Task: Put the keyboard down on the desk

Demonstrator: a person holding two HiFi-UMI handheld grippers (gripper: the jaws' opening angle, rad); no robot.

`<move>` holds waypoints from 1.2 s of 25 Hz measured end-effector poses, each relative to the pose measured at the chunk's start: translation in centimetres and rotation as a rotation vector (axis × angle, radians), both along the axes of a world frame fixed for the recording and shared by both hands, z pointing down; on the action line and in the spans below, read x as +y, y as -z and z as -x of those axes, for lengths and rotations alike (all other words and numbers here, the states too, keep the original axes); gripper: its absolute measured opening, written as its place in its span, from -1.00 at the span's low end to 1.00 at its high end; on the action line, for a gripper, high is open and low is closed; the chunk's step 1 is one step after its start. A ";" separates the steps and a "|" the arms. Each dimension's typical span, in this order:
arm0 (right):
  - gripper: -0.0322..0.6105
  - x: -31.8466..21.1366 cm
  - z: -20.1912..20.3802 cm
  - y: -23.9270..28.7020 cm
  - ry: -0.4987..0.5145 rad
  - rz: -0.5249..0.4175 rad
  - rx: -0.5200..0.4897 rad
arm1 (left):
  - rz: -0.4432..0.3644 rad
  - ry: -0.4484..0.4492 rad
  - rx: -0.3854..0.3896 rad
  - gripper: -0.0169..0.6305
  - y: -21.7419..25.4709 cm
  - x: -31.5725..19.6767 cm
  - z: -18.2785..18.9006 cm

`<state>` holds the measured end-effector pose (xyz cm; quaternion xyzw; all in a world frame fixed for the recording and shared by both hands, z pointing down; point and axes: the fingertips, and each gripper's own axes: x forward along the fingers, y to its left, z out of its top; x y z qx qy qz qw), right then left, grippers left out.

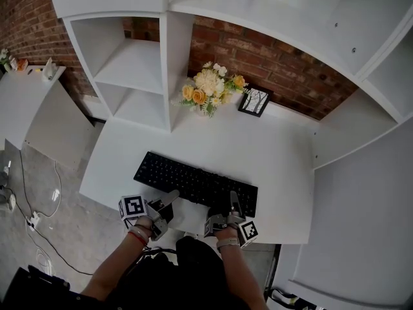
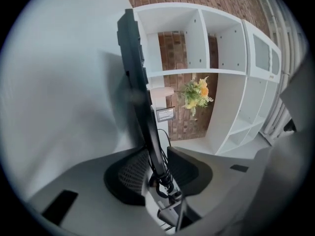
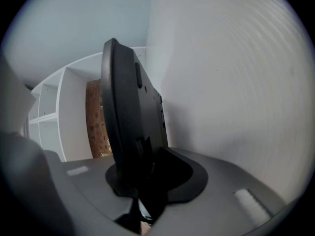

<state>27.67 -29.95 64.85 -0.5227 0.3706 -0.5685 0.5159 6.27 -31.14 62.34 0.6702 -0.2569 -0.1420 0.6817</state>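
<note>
Holds the keyboard [image 1: 195, 183] by its near long edge with the right gripper [image 1: 232, 203], pads clamped on the black rim; straddles that same edge further left with the left gripper [image 1: 170, 197], pads standing a little off the rim on either side, so not gripping; keeps both tools on the near side, about equally close, the keyboard reaching away from them toward the far side; sets its long axis left to right across the desk [image 1: 277, 150], left end slightly farther than right; looks laid on the white top or almost so, though cannot tell whether the near edge quite touches; calls, by that reckoning, only for letting go on the right and drawing both tools back toward the near edge, straight along the jaws; leaves smooth white surface beyond the keyboard, well short of the flowers [image 1: 210, 89] and small picture frame [image 1: 255, 101] at the far side; backs onto red brick [image 1: 277, 66], with white shelving [image 1: 132, 66] at far left.
</note>
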 end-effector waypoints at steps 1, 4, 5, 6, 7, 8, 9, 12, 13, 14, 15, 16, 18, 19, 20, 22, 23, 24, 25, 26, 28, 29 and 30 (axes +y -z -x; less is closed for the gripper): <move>-0.66 0.0 0.0 0.0 -0.001 0.006 -0.002 | -0.005 -0.025 -0.011 -0.58 0.1 0.3 -0.3; -0.66 0.0 -0.1 -0.1 -0.002 0.023 -0.003 | -0.058 -0.122 -0.050 -0.58 0.2 1.4 -1.6; -0.66 0.0 -0.1 -0.2 0.000 0.027 -0.002 | -0.083 -0.152 -0.078 -0.61 0.2 1.7 -2.0; -0.66 0.0 -0.1 -0.2 0.002 0.030 -0.002 | -0.105 -0.176 -0.108 -0.72 0.1 1.9 -2.2; -0.66 0.0 -0.1 -0.2 0.004 0.034 -0.002 | -0.121 -0.192 -0.133 -0.73 0.0 2.0 -2.3; -0.66 0.0 -0.1 -0.3 0.006 0.037 -0.002 | -0.131 -0.203 -0.148 -0.73 -0.1 2.0 -2.3; -0.66 0.0 -0.1 -0.3 0.006 0.039 -0.003 | -0.140 -0.213 -0.158 -0.73 -0.1 2.0 -2.3; -0.66 0.0 -0.2 -0.2 0.004 0.041 -0.002 | -0.189 -0.279 -0.201 -0.73 0.1 2.3 -2.6; -0.66 -0.1 -0.2 -0.2 0.005 0.042 -0.001 | -0.214 -0.314 -0.224 -0.84 0.1 2.6 -2.9; -0.66 -0.1 -0.2 -0.3 0.006 0.044 0.001 | -0.237 -0.345 -0.256 -0.86 0.0 2.9 -3.2; -0.66 -0.1 -0.2 -0.3 0.007 0.045 0.003 | -0.255 -0.364 -0.294 -0.87 -0.2 3.0 -3.4; -0.66 -0.1 -0.2 -0.3 0.007 0.046 0.002 | -0.265 -0.370 -0.329 -0.93 -0.4 2.9 -3.5; -0.66 -0.1 -0.2 -0.3 0.007 0.048 -0.003 | -0.262 -0.357 -0.357 -0.97 -0.5 2.8 -3.6; -0.66 -0.1 -0.2 -0.3 0.010 0.049 -0.009 | -0.255 -0.346 -0.352 -0.98 -0.5 2.7 -3.6; -0.65 -0.1 -0.2 -0.3 0.015 0.049 -0.017 | -0.247 -0.334 -0.340 -0.98 -0.5 2.7 -3.6; -0.65 -0.2 -0.1 -0.2 0.035 0.040 -0.032 | -0.224 -0.314 -0.308 -0.98 -0.5 2.7 -3.6; -0.65 -0.2 0.0 -0.1 0.049 0.031 -0.035 | -0.216 -0.306 -0.293 -0.98 -0.4 2.7 -3.6; -0.63 -0.2 0.1 0.1 0.066 0.018 -0.035 | -0.212 -0.302 -0.282 -0.98 -0.3 2.7 -3.6; -0.57 -0.3 0.3 0.4 0.088 0.003 -0.031 | -0.212 -0.300 -0.274 -0.98 -0.2 2.7 -3.6; -0.50 -0.3 0.5 0.7 0.114 -0.012 -0.024 | -0.212 -0.299 -0.268 -0.98 -0.2 2.6 -3.7; -0.37 -0.4 1.0 1.4 0.172 -0.038 -0.003 | -0.209 -0.294 -0.253 -0.98 0.0 2.5 -3.7; -0.31 -0.4 1.2 1.7 0.201 -0.049 0.009 | -0.206 -0.290 -0.245 -0.98 0.0 2.4 -3.7; -0.26 -0.4 1.5 1.9 0.226 -0.059 0.020 | -0.203 -0.284 -0.237 -0.98 0.1 2.3 -3.7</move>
